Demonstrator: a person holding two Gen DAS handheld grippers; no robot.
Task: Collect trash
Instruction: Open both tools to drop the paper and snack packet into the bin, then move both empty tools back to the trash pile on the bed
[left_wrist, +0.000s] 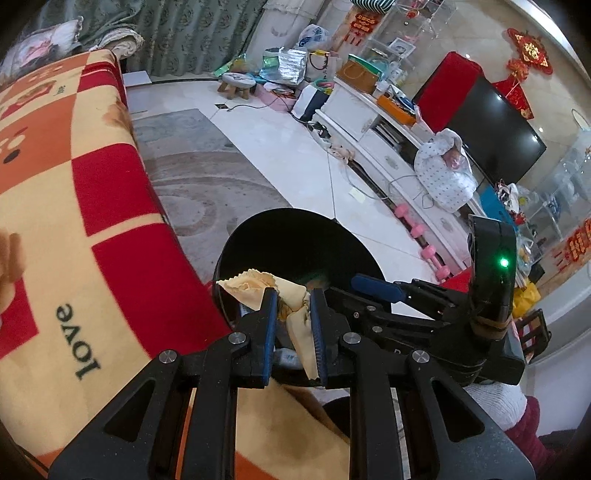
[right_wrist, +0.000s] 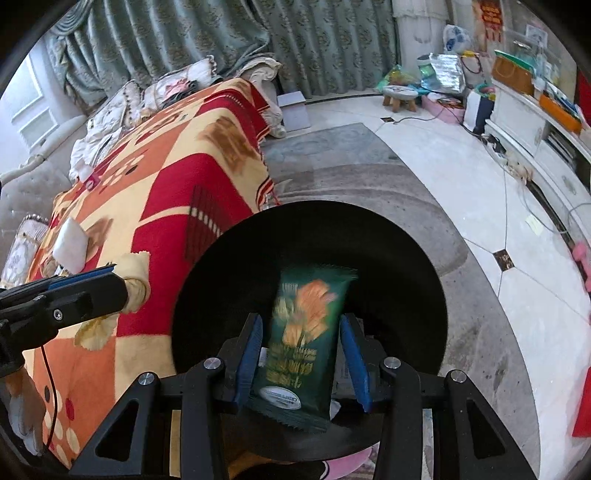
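Blanket (right_wrist: 155, 192), checked red, orange and cream, draped over the furniture at far left. White wad (right_wrist: 72, 245) resting on the blanket, well apart from either claw. Left gripper (left_wrist: 293, 317): jaws nearly together and clamped on a crumpled cream-yellow wrapper (left_wrist: 255, 286) with a pinked edge; the wrapper bulges out ahead of the pads and hangs over the near-left rim of the black bin (left_wrist: 295, 240). Seen from the right wrist, this gripper sits beside the bin's left edge, over the blanket. Right gripper (right_wrist: 301, 354): jaws partway apart, with a dark green snack packet (right_wrist: 306, 332) (blurred, orange picture on its front) standing upright between the blue pads above the bin's open mouth; whether the pads press it cannot be told. Bin stands on a grey patterned rug (right_wrist: 424, 192), just beside the blanket's edge.
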